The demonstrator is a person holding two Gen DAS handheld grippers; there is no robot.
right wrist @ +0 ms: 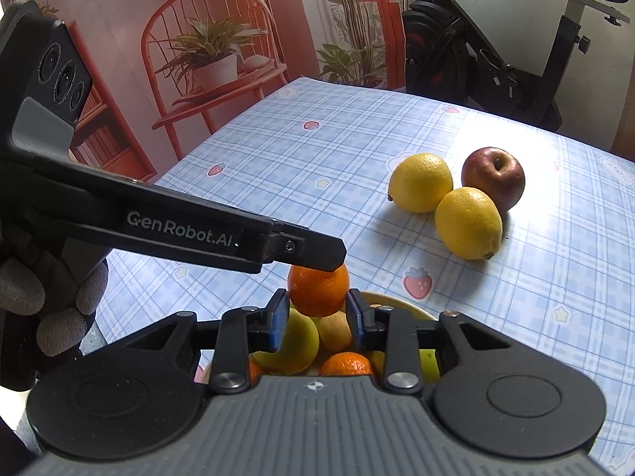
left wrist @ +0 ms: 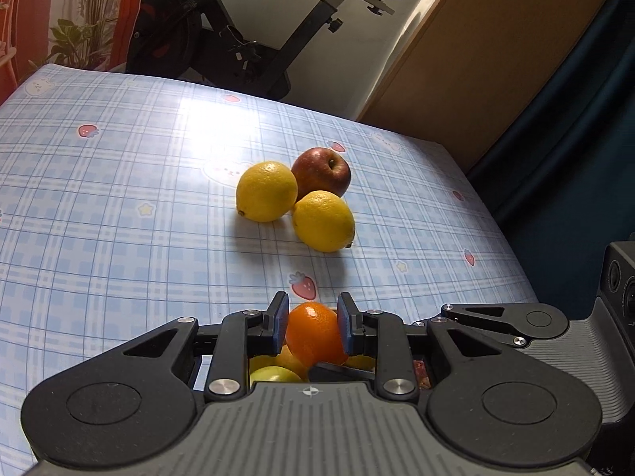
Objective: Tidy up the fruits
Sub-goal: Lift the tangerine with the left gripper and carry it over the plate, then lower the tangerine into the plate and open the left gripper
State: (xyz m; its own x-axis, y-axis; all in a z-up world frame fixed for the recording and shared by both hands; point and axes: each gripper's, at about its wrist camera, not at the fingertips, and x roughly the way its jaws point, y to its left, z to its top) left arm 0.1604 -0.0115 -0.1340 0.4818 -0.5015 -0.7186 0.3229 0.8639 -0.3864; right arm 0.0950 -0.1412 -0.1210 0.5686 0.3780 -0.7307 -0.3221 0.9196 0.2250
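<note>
My left gripper [left wrist: 313,309] is shut on an orange [left wrist: 313,333], held just above a pale bowl [right wrist: 397,301] of mixed fruit. In the right wrist view it reaches in from the left, one finger [right wrist: 317,260] lying over the same orange [right wrist: 317,289]. My right gripper [right wrist: 317,309] hangs over the bowl with its jaws drawn in. The orange sits at its fingertips, and I cannot tell if the pads touch it. Through the gap show a yellow-green fruit [right wrist: 293,341] and a mandarin [right wrist: 345,363]. Two lemons [left wrist: 266,192] [left wrist: 323,220] and a red apple [left wrist: 322,172] lie together on the table.
A blue checked cloth [left wrist: 119,198] covers the table, whose far edge runs in front of an exercise bike [left wrist: 222,39]. A brown panel [left wrist: 496,59] and dark blue curtain [left wrist: 575,139] stand at the right. A gloved hand [right wrist: 59,301] holds the left gripper.
</note>
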